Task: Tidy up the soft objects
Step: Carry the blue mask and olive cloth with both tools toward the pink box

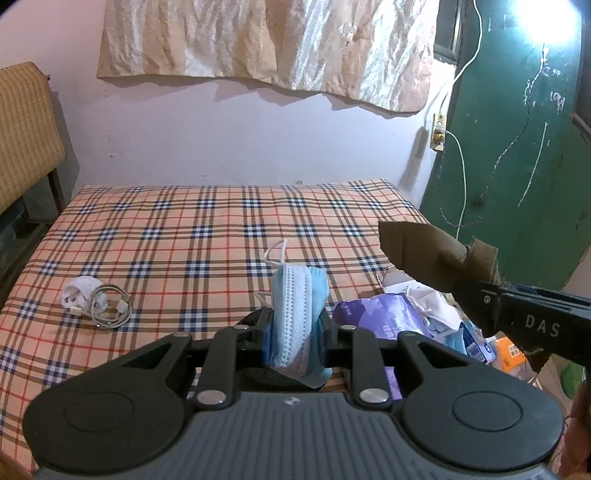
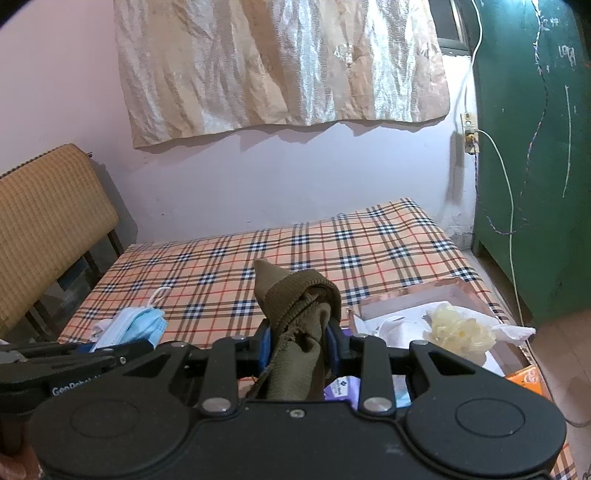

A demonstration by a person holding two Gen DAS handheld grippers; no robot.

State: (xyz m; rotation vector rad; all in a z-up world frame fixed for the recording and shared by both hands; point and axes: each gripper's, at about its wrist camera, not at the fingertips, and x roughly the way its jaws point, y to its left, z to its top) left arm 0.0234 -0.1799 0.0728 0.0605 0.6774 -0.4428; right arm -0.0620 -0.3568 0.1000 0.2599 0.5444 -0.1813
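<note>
A: Left hand-held gripper (image 1: pixel 293 328) is clamped on a folded blue face mask (image 1: pixel 299 306), lifted above the plaid bed (image 1: pixel 166 236), likely to carry it off for sorting.

B: Right hand-held gripper (image 2: pixel 299 339) grips a bunched olive sock (image 2: pixel 295 314), also above the bed. Mask pleated, ear loops sticking up.

You get dim, warm indoor light in both views. One blown-out lamp glare (image 1: pixel 550 18) sits top right in the left wrist view, washing out the green door (image 1: pixel 517 147) nearby. The wall cloth (image 2: pixel 280 62) casts a soft shadow below. Fisheye bends edges; corners vignette black; focus stays sharp.
</note>
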